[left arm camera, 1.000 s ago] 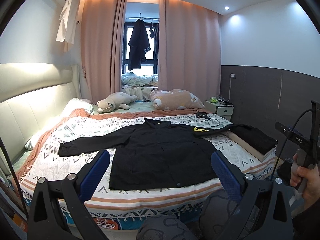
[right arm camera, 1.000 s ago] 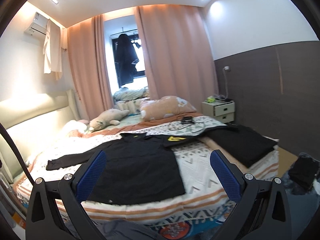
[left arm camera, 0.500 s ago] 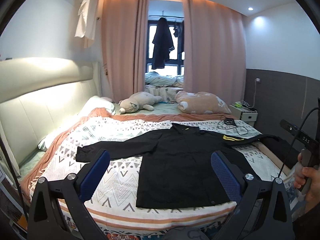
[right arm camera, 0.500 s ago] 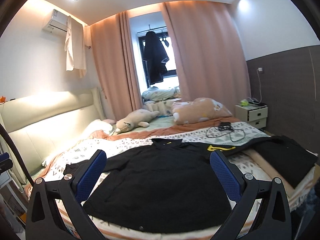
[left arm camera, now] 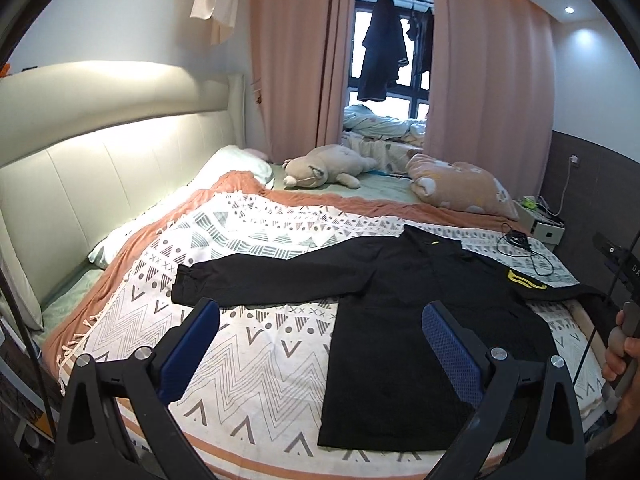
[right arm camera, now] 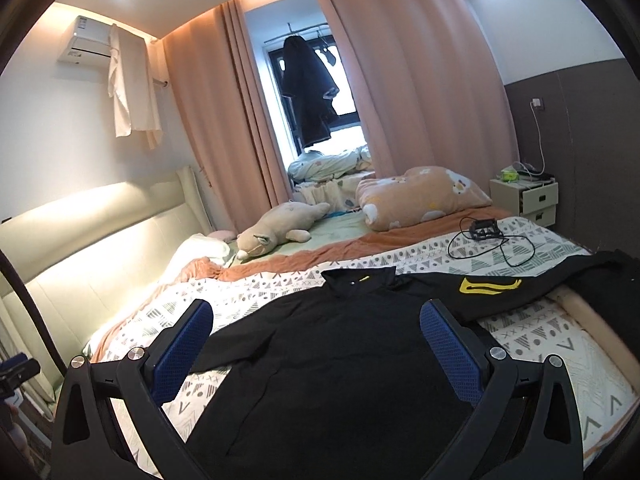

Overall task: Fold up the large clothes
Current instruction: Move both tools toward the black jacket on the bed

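Note:
A large black jacket [left arm camera: 420, 312] lies flat on the patterned bedspread [left arm camera: 248, 340], both sleeves spread out, collar toward the pillows. Its left cuff [left arm camera: 188, 284] is just beyond my left gripper [left arm camera: 320, 340], which is open and empty above the bed's near edge. In the right wrist view the jacket [right arm camera: 340, 360] fills the middle, with a yellow mark [right arm camera: 488, 286] on its right sleeve. My right gripper [right arm camera: 316, 344] is open and empty, hovering over the jacket's body.
A plush toy [left arm camera: 324, 166] and an orange pillow [left arm camera: 460, 190] lie at the far side. A black cable and device [right arm camera: 484, 236] rest on the bedspread. A nightstand [right arm camera: 528, 196] stands at the right. The headboard [left arm camera: 100, 152] runs along the left.
Both grippers have moved closer to the bed and to the left; the jacket looks larger and its left sleeve now sits near my left gripper. Both stay open.

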`<state>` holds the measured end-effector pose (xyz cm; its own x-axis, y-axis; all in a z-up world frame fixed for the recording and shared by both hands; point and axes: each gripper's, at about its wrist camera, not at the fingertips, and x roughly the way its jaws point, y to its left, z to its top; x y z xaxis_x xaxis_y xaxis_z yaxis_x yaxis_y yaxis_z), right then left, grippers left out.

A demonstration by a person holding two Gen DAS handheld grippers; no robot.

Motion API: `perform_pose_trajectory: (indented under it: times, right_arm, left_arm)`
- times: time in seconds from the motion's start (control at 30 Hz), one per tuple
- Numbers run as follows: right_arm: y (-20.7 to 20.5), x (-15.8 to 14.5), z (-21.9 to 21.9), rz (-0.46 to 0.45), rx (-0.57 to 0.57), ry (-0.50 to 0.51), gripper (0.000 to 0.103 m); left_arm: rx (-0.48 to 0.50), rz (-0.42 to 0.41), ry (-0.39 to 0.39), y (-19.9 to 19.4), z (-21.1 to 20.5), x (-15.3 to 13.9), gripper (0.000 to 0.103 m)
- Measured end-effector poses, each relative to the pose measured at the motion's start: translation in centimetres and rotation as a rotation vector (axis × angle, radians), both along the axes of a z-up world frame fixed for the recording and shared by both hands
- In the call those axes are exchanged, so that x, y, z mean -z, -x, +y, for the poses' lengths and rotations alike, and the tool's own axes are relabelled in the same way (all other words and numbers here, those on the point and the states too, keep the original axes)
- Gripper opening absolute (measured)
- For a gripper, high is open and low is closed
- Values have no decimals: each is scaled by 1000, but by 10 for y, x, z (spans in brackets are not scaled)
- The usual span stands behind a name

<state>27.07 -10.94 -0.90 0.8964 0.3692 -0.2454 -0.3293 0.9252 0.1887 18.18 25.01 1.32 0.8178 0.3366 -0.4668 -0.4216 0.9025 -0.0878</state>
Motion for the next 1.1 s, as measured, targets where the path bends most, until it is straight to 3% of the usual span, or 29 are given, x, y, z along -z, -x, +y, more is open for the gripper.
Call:
perform_pose_trajectory:
  times: [0.17, 0.57, 0.97, 1.1]
  right_arm:
    - [-33, -15, 45, 21, -10, 6, 103]
    - [-148, -20, 132, 100, -86, 142, 103]
    - [-223, -12, 163, 158, -22, 200, 103]
    - [-243, -2, 176, 161, -26, 171, 103]
  left_arm:
    - [-35, 41, 16, -29, 29, 13, 103]
    - [-94, 112, 122, -98, 113, 65, 103]
    - [-196, 163, 244, -147, 205, 137, 103]
    - [-236, 193, 306, -158, 237, 167, 98]
